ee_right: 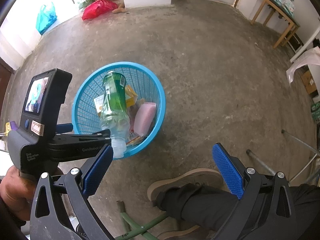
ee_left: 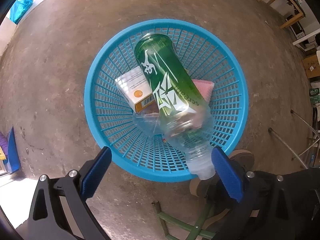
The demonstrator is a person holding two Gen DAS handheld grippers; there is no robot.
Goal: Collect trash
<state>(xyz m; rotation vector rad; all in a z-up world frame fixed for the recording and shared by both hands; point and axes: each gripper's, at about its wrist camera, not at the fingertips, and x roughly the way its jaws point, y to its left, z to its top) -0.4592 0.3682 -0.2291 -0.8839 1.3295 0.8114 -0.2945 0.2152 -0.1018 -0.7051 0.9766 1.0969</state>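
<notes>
A round blue mesh basket (ee_left: 90,92) stands on the concrete floor. In it lie a white-and-orange carton (ee_left: 134,88), a pink sponge (ee_left: 206,89) and a clear plastic piece (ee_left: 144,120). A green-labelled clear plastic bottle (ee_left: 170,80) slants over the basket, base far, neck near. My left gripper (ee_left: 162,154) is wide open above the near rim; the bottle's neck sits just inside its right finger (ee_left: 226,172), and I cannot tell if they touch. The right wrist view shows the same bottle (ee_right: 114,102) and basket (ee_right: 162,100). My right gripper (ee_right: 163,150) stands open and empty over bare floor.
A person's shoe and dark trouser leg (ee_right: 186,184) are below my right gripper, with a green metal frame (ee_right: 140,226) beside them. Metal poles (ee_right: 300,140) lie at right. A red bag (ee_right: 100,8), a blue bag (ee_right: 45,18) and a wooden table (ee_right: 280,10) line the far walls.
</notes>
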